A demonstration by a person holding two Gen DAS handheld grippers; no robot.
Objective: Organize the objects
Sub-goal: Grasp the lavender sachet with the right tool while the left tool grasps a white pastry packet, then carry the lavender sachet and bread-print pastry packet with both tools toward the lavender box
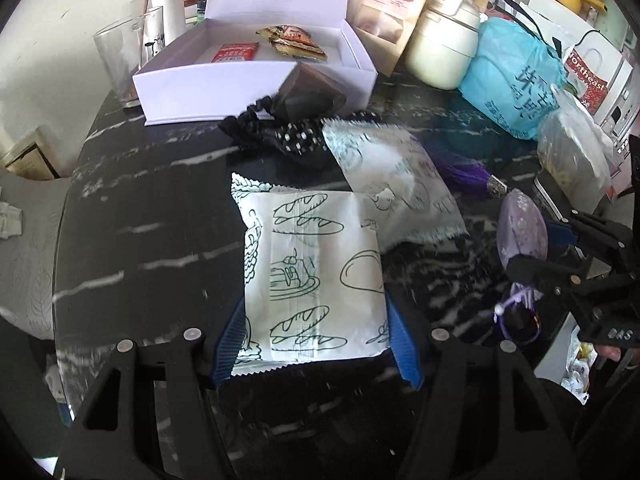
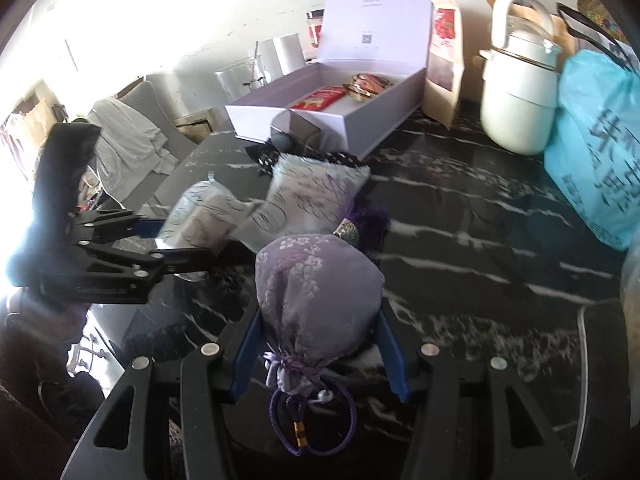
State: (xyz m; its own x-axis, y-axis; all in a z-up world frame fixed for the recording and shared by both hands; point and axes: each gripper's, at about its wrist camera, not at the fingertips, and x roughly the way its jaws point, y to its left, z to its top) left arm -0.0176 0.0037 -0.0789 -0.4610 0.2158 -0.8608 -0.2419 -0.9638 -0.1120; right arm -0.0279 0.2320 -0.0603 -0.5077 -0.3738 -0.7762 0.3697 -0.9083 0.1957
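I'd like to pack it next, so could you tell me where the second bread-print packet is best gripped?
Grip the second packet across its flat body, coming from above at its bare right side; its near-left corner lies under the held packet.

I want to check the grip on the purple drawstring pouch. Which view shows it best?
The right wrist view: the purple drawstring pouch fills the centre between the blue pads. The left wrist view shows it small at the right edge.

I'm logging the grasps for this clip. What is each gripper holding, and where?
Left gripper: bread-print snack packet, gripped by its side edges. Right gripper: purple drawstring pouch, gripped across its body.
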